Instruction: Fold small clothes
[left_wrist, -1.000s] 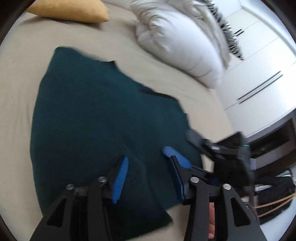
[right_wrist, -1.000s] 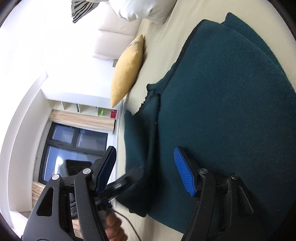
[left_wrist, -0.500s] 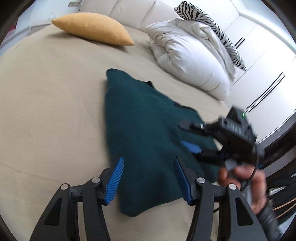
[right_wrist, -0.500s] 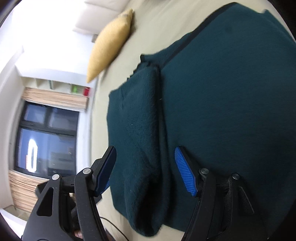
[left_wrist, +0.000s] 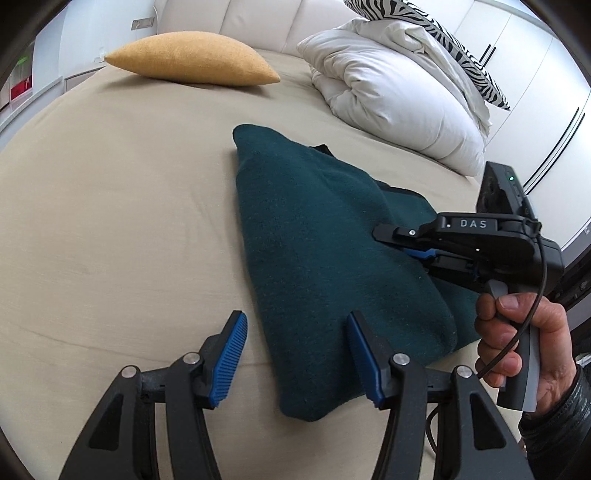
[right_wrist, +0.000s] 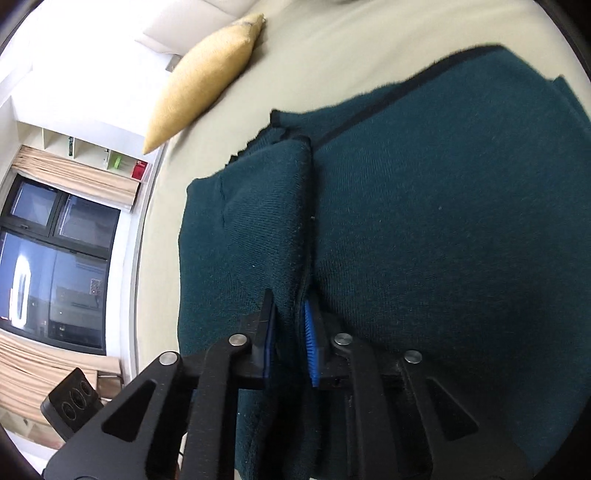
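A dark teal knit garment (left_wrist: 325, 240) lies folded lengthwise on the beige bed (left_wrist: 110, 203). My left gripper (left_wrist: 295, 321) hovers open over its near corner, and the cloth lies under the right finger untouched by the pads. A hand (left_wrist: 517, 332) holds my right gripper (left_wrist: 399, 243) low on the garment's right side. In the right wrist view the right gripper (right_wrist: 290, 317) has its jaws closing, with the blue pads pinching the raised fold edge of the garment (right_wrist: 443, 221).
A yellow pillow (left_wrist: 192, 59) lies at the head of the bed, with a bunched white duvet (left_wrist: 399, 96) and a zebra-striped pillow (left_wrist: 443, 33) to its right. White wardrobe doors (left_wrist: 546, 74) stand beyond the bed's right side. A dark window (right_wrist: 55, 258) shows past the bed's edge.
The right gripper's jaws went from wide apart to pinched on the garment's fold edge. The left gripper pulled back from over the garment to its near corner, then held still.
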